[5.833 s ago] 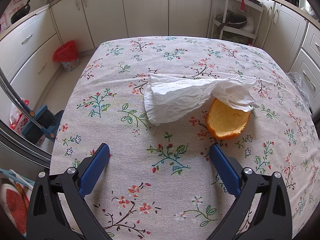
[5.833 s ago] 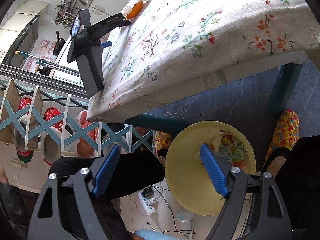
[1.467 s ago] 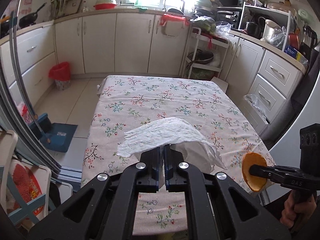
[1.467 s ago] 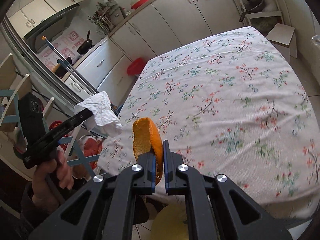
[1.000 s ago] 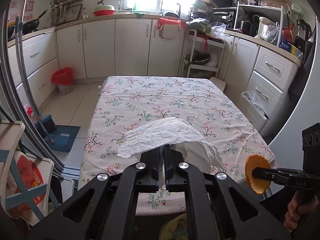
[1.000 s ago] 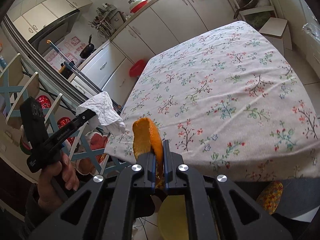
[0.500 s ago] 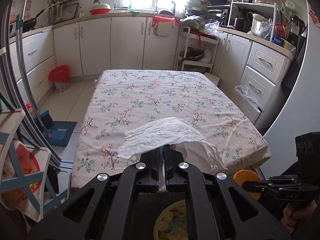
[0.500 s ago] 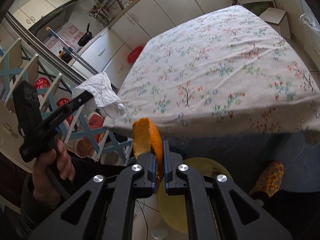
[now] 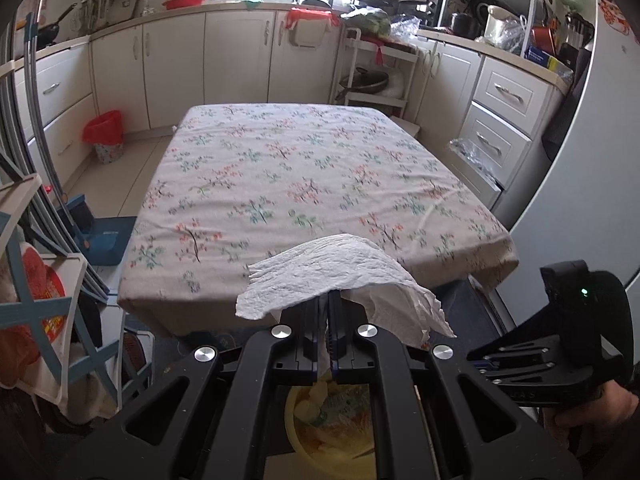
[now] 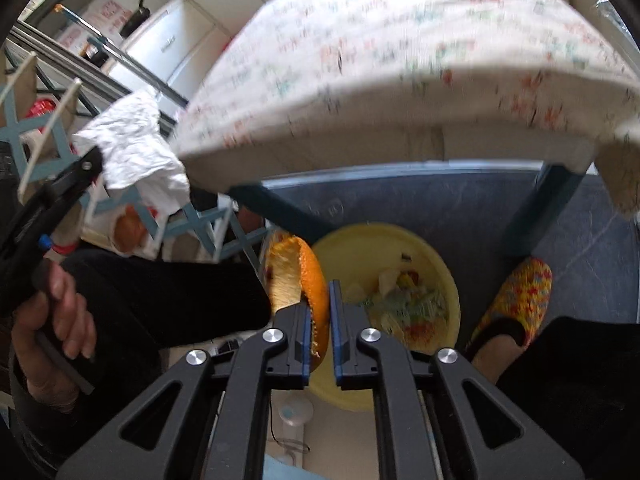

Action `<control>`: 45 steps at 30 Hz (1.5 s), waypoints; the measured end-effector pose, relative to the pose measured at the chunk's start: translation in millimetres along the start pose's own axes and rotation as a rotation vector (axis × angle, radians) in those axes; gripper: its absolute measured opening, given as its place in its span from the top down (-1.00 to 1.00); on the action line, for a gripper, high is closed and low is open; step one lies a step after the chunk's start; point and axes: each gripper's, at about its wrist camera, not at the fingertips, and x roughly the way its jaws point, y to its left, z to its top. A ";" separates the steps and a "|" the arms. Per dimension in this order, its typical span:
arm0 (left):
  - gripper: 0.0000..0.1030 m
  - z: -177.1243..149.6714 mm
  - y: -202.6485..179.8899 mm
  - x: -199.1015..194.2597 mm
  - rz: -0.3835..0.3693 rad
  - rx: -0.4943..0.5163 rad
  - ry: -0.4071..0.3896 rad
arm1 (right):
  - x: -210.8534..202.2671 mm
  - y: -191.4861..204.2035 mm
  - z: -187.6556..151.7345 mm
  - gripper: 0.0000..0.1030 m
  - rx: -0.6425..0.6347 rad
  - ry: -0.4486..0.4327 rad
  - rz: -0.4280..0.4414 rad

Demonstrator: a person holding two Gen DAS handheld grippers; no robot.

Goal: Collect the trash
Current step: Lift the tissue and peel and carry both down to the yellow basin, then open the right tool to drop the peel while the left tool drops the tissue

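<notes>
My left gripper (image 9: 328,308) is shut on a crumpled white paper towel (image 9: 336,276) and holds it in the air in front of the table's near edge, above a yellow trash bin (image 9: 332,428). The towel also shows in the right wrist view (image 10: 132,148). My right gripper (image 10: 319,300) is shut on an orange peel (image 10: 298,276) and points down at the yellow trash bin (image 10: 400,248), which holds food scraps. The jaws show a narrow gap beside the peel. The right gripper's body shows in the left wrist view (image 9: 560,344).
The table with the floral cloth (image 9: 312,176) stands ahead; its blue leg (image 10: 540,208) is near the bin. A blue-and-white rack (image 9: 48,300) stands at the left. A red waste basket (image 9: 105,136) sits by the cabinets. A foot in a colourful slipper (image 10: 516,300) rests beside the bin.
Both grippers have pulled back from the table and lowered. The right gripper has tilted down over the yellow bin with the peel. The left still holds the towel.
</notes>
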 end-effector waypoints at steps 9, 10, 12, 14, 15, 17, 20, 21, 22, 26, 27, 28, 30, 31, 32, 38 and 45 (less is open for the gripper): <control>0.93 -31.5 -17.5 5.9 -0.039 0.054 0.104 | -18.5 -8.9 -7.7 0.08 0.053 -0.063 -0.028; 0.93 -34.8 -19.7 7.4 -0.043 0.061 0.118 | -23.2 -9.5 -8.6 0.07 0.064 -0.084 -0.027; 0.93 -40.2 -23.7 10.7 -0.050 0.072 0.142 | -29.5 -10.1 -9.8 0.07 0.077 -0.115 -0.025; 0.93 -45.4 -27.7 15.3 -0.058 0.085 0.170 | -37.6 -12.4 -11.4 0.06 0.096 -0.153 -0.013; 0.93 -47.6 -29.5 17.2 -0.062 0.091 0.183 | -39.3 -12.3 -10.8 0.05 0.100 -0.163 -0.011; 0.93 -53.5 -34.9 21.8 -0.069 0.111 0.213 | -44.8 -14.1 -11.6 0.02 0.113 -0.189 -0.003; 0.93 -63.1 -43.5 29.2 -0.079 0.143 0.261 | -46.1 -16.5 -11.9 0.02 0.122 -0.203 0.003; 0.93 -66.5 -46.0 32.1 -0.084 0.153 0.282 | -45.5 -17.1 -12.6 0.01 0.123 -0.205 0.004; 0.93 -69.2 -47.5 33.9 -0.087 0.159 0.296 | -46.2 -17.0 -12.9 0.01 0.123 -0.207 0.005; 0.92 -81.9 -53.7 45.7 -0.100 0.182 0.374 | -49.2 -16.1 -13.8 0.00 0.120 -0.217 0.008; 0.92 -84.6 -55.3 48.1 -0.098 0.190 0.388 | -49.3 -16.0 -14.1 -0.03 0.120 -0.218 0.008; 0.91 -86.1 -56.6 49.8 -0.100 0.195 0.399 | -49.6 -16.2 -14.5 -0.03 0.120 -0.219 0.007; 0.82 -90.3 -59.5 54.1 -0.108 0.204 0.425 | -50.4 -16.2 -14.8 -0.03 0.120 -0.223 0.009; 0.66 -91.8 -61.2 56.1 -0.107 0.210 0.435 | -50.8 -16.5 -15.1 -0.04 0.120 -0.224 0.009; 0.38 -94.8 -63.1 58.5 -0.106 0.218 0.455 | -51.0 -17.1 -15.3 -0.04 0.121 -0.225 0.009; -0.10 -99.3 -70.6 61.9 -0.086 0.255 0.481 | -51.4 -18.4 -15.2 -0.06 0.126 -0.228 0.009; -0.43 -88.5 -65.7 53.4 -0.065 0.231 0.425 | -51.3 -19.4 -15.0 -0.17 0.128 -0.230 -0.001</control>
